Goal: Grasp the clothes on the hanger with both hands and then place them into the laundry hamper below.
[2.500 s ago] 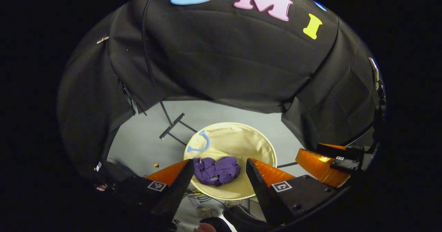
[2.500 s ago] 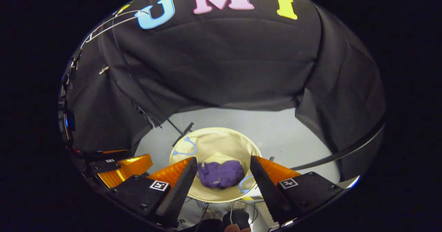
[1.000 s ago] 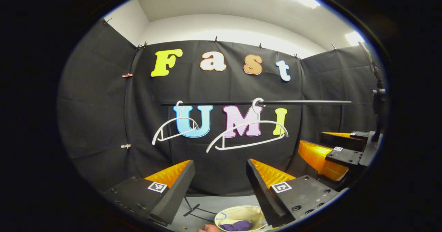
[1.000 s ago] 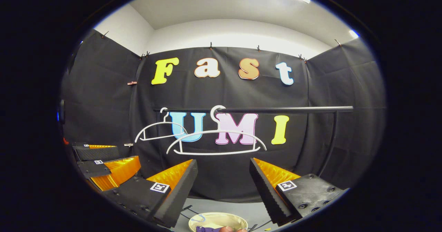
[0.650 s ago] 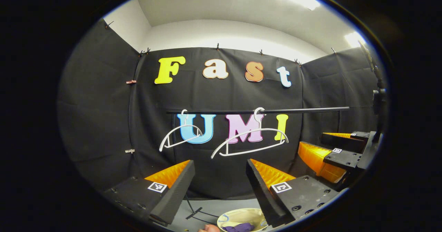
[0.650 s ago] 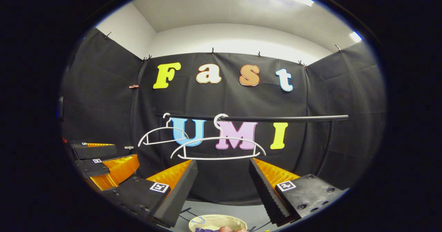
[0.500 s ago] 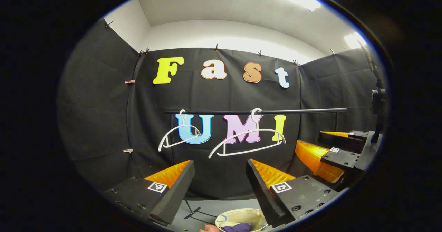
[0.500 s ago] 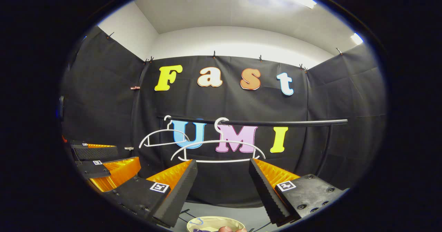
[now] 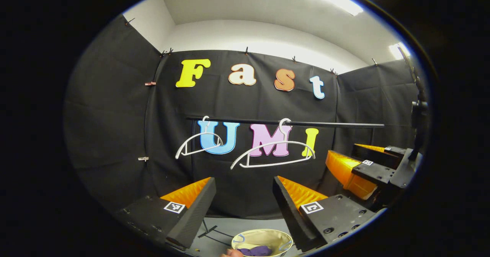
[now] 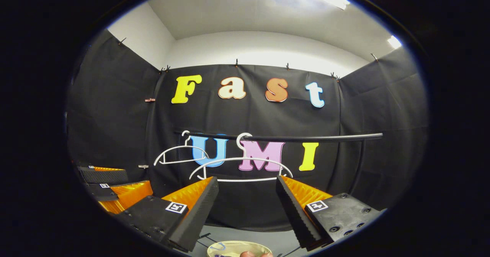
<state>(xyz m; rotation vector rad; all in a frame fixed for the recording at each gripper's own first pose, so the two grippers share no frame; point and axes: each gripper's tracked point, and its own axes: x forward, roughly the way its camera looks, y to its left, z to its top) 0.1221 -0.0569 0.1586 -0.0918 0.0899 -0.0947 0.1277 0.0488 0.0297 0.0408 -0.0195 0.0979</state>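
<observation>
Two bare white hangers hang on a black rail across the back wall; the same hangers and rail appear in the right gripper view. Purple clothes lie bunched in the cream laundry hamper on the floor below; the hamper's rim peeks up at the bottom of the right gripper view. My left gripper is open and holds nothing, raised level with the wall. My right gripper is open too, also seen at the right.
The rail's black stand foot rests on the grey floor left of the hamper. A bit of a hand shows at the bottom edge. Black cloth walls close in the booth on three sides.
Both grippers have swung up from looking down into the hamper to facing the rail and hangers. The purple clothes stay in the hamper. In the last second both views drifted only slightly.
</observation>
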